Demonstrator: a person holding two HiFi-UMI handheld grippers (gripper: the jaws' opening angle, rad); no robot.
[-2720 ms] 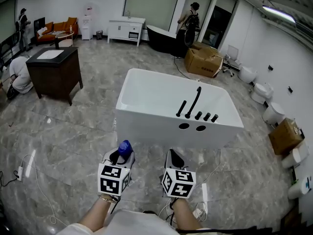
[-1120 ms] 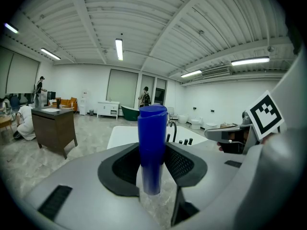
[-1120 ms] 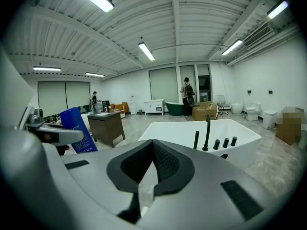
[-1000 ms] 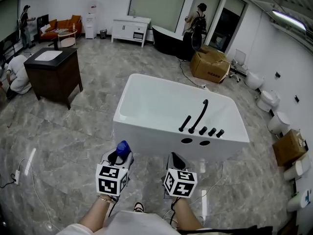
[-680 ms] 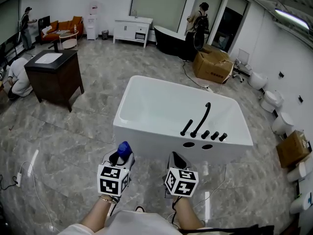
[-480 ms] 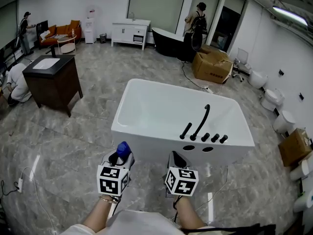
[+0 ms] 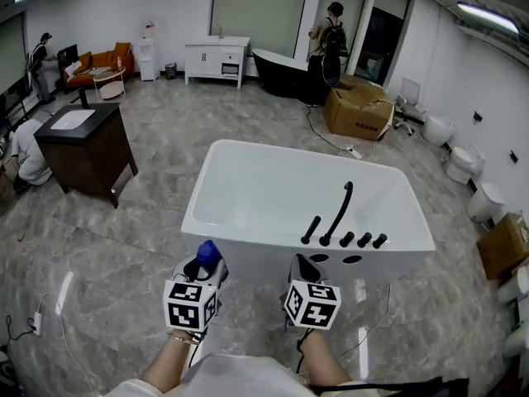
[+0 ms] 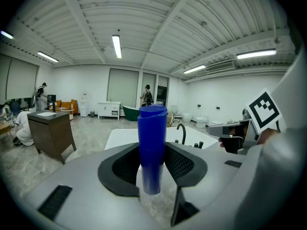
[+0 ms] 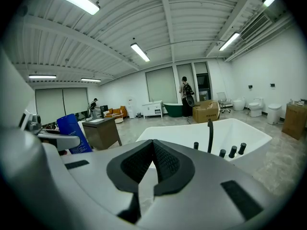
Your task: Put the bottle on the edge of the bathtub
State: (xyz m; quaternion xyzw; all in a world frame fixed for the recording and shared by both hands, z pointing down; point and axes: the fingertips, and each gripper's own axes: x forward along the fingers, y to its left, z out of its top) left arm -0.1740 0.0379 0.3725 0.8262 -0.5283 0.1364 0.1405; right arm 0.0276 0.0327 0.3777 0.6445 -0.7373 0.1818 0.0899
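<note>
A blue bottle (image 7: 207, 253) stands upright between the jaws of my left gripper (image 7: 203, 265), which is shut on its lower body (image 8: 152, 152). My right gripper (image 7: 302, 266) is level with it on the right, its jaws closed together with nothing in them (image 9: 152, 153). The white bathtub (image 7: 248, 233) lies just ahead of both grippers, with its near rim closest. A black faucet (image 7: 340, 209) and several black knobs sit on its right deck. The right gripper view shows the bottle (image 9: 73, 133) off to the left and the bathtub (image 9: 240, 128) ahead.
A dark wooden vanity (image 7: 78, 147) stands at the left, with a crouched person (image 7: 21, 151) beside it. Behind the tub are a cardboard box (image 7: 357, 106), a black tub (image 7: 277, 63) and a standing person (image 7: 329, 31). Toilets (image 7: 488, 201) line the right wall. A cable (image 7: 50, 304) lies on the floor.
Both grippers have moved forward together towards the bathtub, which now sits nearer and larger in the head view. The left gripper keeps the bottle.
</note>
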